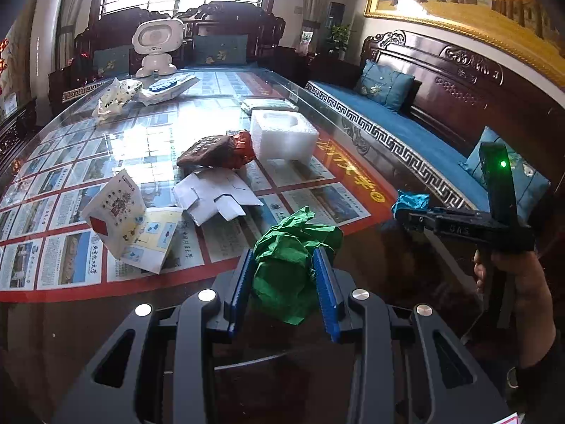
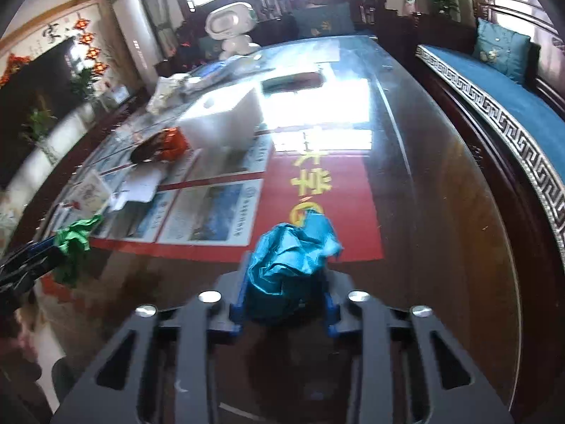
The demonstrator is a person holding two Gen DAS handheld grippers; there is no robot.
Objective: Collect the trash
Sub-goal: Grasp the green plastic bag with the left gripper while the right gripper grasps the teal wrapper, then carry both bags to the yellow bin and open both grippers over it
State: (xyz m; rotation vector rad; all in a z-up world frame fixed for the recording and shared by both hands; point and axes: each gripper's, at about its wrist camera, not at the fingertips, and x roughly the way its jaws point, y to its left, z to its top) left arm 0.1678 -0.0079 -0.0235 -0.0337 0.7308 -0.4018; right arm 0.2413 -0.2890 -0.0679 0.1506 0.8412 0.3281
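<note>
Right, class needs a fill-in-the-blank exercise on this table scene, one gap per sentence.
1. The left tongs grip a crumpled wad of ____ paper.
2. The right tongs grip a crumpled wad of ____ paper.
3. The white foam block sits on the ____ tabletop.
Missing words: green; blue; glass

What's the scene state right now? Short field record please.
left hand-held gripper: shut on green crumpled paper
right hand-held gripper: shut on blue crumpled paper
surface: glass-topped table
trash on table: white foam block, brown-red wrapper, flattened white carton, printed paper packet
far end: white toy robot, plastic bags
</note>
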